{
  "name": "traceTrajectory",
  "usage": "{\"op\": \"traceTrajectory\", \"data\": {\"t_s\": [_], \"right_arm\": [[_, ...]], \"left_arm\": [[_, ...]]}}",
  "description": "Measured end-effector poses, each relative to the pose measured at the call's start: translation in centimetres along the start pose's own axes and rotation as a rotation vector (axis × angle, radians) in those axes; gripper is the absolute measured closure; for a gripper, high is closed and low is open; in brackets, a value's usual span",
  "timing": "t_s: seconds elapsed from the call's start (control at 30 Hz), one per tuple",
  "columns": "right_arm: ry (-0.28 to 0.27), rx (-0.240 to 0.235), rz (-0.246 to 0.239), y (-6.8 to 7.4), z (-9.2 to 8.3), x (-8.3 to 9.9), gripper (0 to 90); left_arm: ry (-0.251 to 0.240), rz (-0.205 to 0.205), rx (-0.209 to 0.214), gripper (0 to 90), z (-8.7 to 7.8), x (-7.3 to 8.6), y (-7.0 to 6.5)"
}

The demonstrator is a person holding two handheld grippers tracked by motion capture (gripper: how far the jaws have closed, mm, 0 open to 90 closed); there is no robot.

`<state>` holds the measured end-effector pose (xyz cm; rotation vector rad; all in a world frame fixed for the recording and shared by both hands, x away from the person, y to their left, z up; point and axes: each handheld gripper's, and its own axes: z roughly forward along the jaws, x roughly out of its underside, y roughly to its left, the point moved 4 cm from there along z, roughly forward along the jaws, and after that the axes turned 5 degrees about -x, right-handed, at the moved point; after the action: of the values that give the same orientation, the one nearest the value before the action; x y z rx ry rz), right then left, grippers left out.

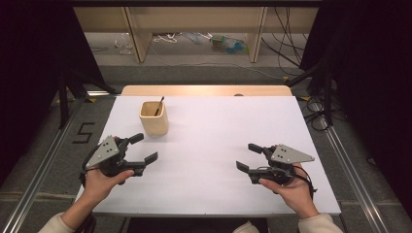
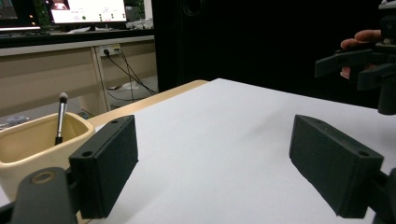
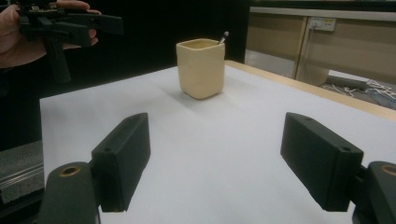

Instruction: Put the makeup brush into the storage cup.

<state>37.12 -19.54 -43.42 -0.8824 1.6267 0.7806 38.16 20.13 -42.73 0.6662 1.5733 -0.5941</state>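
A cream square cup (image 1: 154, 118) stands on the white table top (image 1: 209, 131) at the back left, with a small dark-handled brush (image 1: 159, 105) leaning inside it. My left gripper (image 1: 145, 148) hovers just in front of the cup, jaws wide apart and nothing between them. In the left gripper view the cup (image 2: 32, 144) and brush (image 2: 60, 116) sit at the left edge. My right gripper (image 1: 248, 156) is held at the front right, open and empty, pointing left. The right gripper view has the cup (image 3: 201, 68) straight ahead, far off.
A wooden strip (image 1: 206, 90) borders the table's far edge. Shelving legs and cables lie on the floor beyond. Metal rails (image 1: 43, 160) run along both sides of the table. Black curtains close off left and right.
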Motion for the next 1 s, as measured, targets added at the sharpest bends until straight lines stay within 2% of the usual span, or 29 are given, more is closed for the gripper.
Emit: {"op": "traceTrajectory", "data": {"t_s": [0.23, 0.27, 0.3, 0.33, 0.47, 0.57, 0.63, 1.0], "right_arm": [[-0.003, -0.001, -0.002, -0.03, -0.01, -0.02, 25.3], [-0.002, -0.002, 0.0, -0.02, -0.01, -0.01, 25.3], [0.025, 0.002, 0.023, 0.14, -0.17, 0.08, 25.3], [0.012, 0.007, -0.002, -0.06, -0.1, 0.02, 25.3], [-0.006, 0.018, 0.0, -0.05, 0.01, -0.01, 25.3], [-0.003, 0.02, 0.003, -0.07, -0.01, 0.0, 25.3], [0.013, 0.009, -0.002, -0.09, -0.09, 0.04, 25.3], [0.015, 0.006, -0.002, -0.09, -0.11, 0.03, 25.3]], "left_arm": [[0.009, -0.003, 0.006, 15.4, -0.3, 0.41, -0.1], [0.012, 0.008, 0.007, 15.4, -0.37, 0.5, -0.06], [0.017, 0.007, 0.008, 15.4, -0.43, 0.63, -0.11], [0.019, 0.004, 0.01, 15.4, -0.43, 0.7, -0.15], [0.031, 0.013, 0.013, 15.4, -0.29, 0.95, -0.22], [0.037, 0.032, 0.018, 15.4, -0.18, 1.0, -0.44], [0.036, 0.026, 0.018, 15.4, -0.17, 0.99, -0.49], [0.039, 0.025, 0.012, 15.5, -0.17, 1.03, -0.27]]}}
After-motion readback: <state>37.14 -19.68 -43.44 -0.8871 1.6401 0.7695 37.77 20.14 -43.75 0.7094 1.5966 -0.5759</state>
